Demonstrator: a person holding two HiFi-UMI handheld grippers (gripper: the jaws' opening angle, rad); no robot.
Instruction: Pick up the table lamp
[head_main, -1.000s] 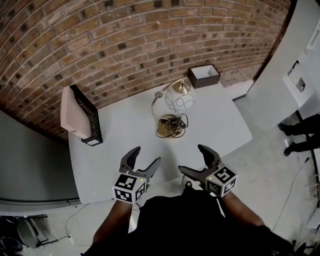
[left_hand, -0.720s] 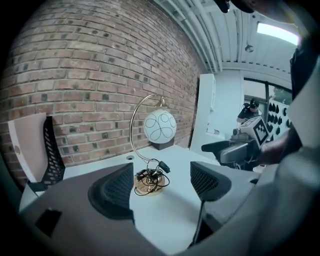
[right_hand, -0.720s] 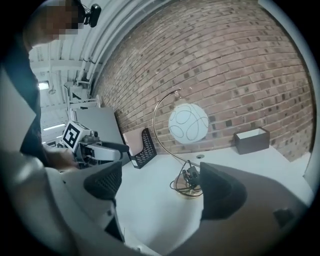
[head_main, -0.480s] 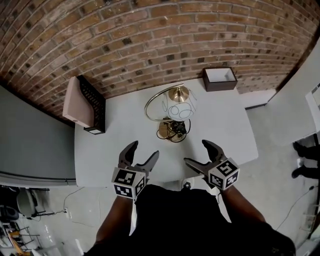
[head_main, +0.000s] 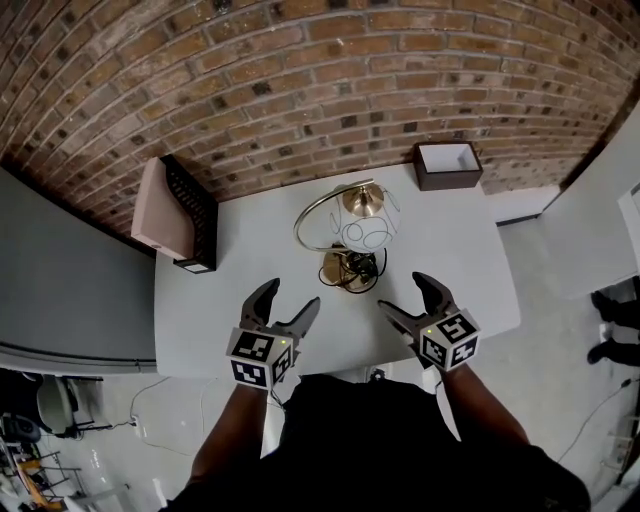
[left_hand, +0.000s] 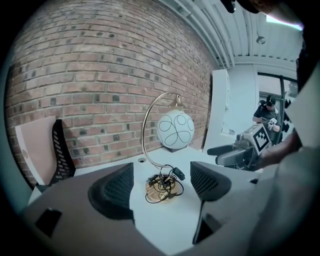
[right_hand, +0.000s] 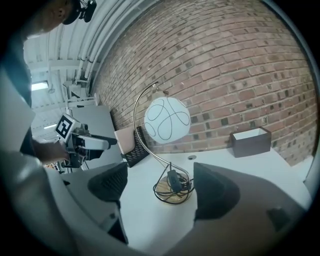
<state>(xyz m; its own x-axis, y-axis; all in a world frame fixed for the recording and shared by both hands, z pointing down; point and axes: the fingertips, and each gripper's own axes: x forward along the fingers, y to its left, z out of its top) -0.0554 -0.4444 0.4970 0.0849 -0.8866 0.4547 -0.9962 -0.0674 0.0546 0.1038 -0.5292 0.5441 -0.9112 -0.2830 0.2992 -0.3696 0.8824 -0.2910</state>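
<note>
Left gripper (head_main: 293, 295) nearer table lamp (head_main: 365, 232).

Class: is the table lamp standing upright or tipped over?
Upright: the table lamp has its base flat on the table, with the globe hanging above.

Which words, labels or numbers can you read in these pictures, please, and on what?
None can be read. The left gripper and the right gripper, its empty jaws closing, carry only square markers; the lamp shows only looping lines on its globe.
</note>
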